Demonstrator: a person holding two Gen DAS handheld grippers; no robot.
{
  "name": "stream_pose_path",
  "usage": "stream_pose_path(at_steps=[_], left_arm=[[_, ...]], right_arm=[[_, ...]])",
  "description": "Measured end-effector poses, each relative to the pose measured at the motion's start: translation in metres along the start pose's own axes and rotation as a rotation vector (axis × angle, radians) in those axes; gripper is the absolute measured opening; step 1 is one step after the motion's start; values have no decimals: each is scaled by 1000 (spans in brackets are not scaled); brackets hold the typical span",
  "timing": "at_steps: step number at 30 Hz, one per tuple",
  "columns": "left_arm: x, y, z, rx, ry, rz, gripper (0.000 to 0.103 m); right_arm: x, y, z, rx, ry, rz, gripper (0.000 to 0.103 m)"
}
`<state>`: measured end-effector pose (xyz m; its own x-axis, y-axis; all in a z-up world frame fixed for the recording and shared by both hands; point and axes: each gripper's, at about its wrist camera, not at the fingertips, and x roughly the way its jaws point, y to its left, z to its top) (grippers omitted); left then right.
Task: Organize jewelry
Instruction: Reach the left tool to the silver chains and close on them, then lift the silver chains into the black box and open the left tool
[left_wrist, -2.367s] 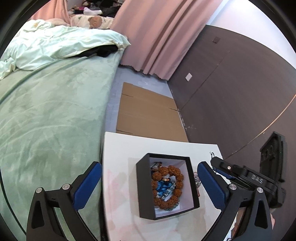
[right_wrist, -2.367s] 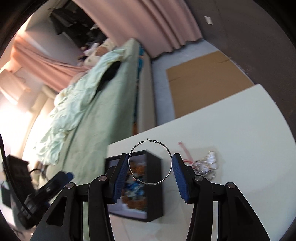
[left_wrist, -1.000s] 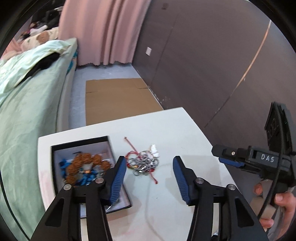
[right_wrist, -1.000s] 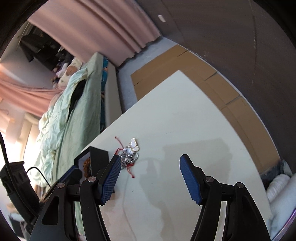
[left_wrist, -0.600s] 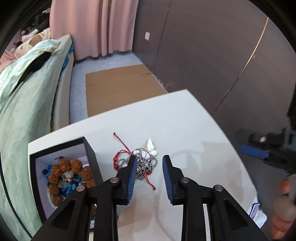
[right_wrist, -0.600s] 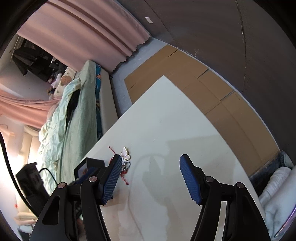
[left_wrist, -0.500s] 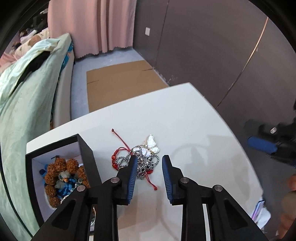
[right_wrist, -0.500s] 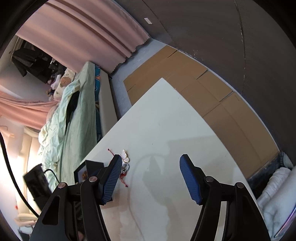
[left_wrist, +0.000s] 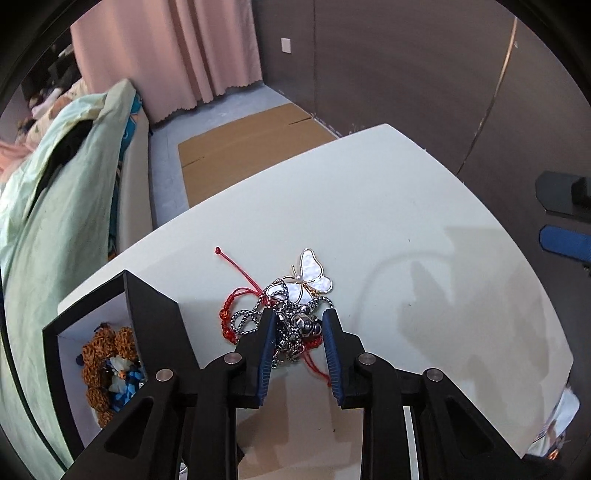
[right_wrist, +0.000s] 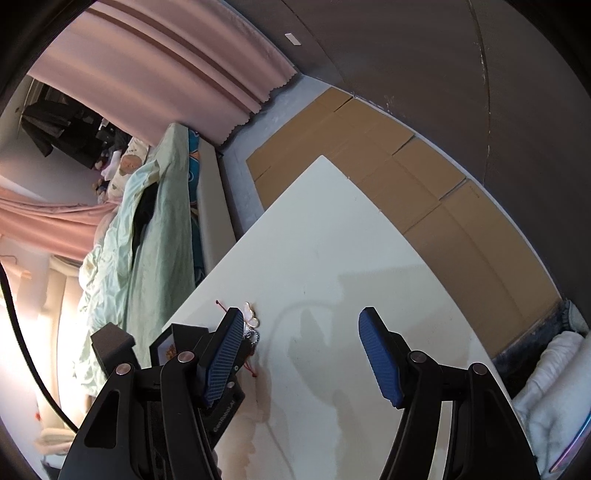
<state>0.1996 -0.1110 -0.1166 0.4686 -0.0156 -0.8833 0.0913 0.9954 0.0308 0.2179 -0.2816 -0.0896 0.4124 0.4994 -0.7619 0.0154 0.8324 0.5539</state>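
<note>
While the left gripper (left_wrist: 298, 334) straddles the tangled heap on the white table (left_wrist: 424, 229), the step in hand reads as pickup of the next piece for the black box (left_wrist: 155, 314).

Item: silver ball chain (left_wrist: 291, 325), knotted with a red cord bracelet (left_wrist: 236, 295); butterfly pendant (left_wrist: 312, 275) touching the heap's far side.
Left jaws: narrowed around the chain with a gap remaining; whether the pads already touch it cannot be told.
Right gripper (right_wrist: 301, 341): spread wide, empty, over bare tabletop beside the heap.
Box: just left of the heap, holding a brown bead bracelet (left_wrist: 101, 365) and blue pieces.

Next move, as judged: full closure on the chain and a slow lift, since the cord and pendant may trail along.

Obscured: chain's lower loops behind the left fingers; box interior cut off by its wall; in the right view, heap mostly hidden behind the left-hand pad.
</note>
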Motion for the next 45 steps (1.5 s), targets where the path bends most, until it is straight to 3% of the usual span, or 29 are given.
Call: stream_pose_path(at_steps=[2,6,7,15,24,30,38,45], left_arm=[[-1,4,-1,-13,-5,-17,18],[-10,12,-3,-36,-33,-63,12],[-14,15,-4,-47,-43,-68,5],[-55,35,0,-124,-156,-153,5],[-115,50,8,-165,-308,-189,5],[-147,66,8,-189,-380,-196,5],[-159,93,-9,-240,-399,-185,5],[-148,121,-28,-303,-363,-178,5]], right_arm=[[1,1,-1,-2,2,-3,66],[1,3,-2,-5,1,-5,66],[2,3,-2,-5,1,-4,66],[9,12,-5,-21,11,-5,66],[20,24,-8,-55,20,-16,65],[32,37,-12,-105,40,-22,56],[58,64,-23,-194,88,-29,48],[82,82,-35,-256,140,-59,45]])
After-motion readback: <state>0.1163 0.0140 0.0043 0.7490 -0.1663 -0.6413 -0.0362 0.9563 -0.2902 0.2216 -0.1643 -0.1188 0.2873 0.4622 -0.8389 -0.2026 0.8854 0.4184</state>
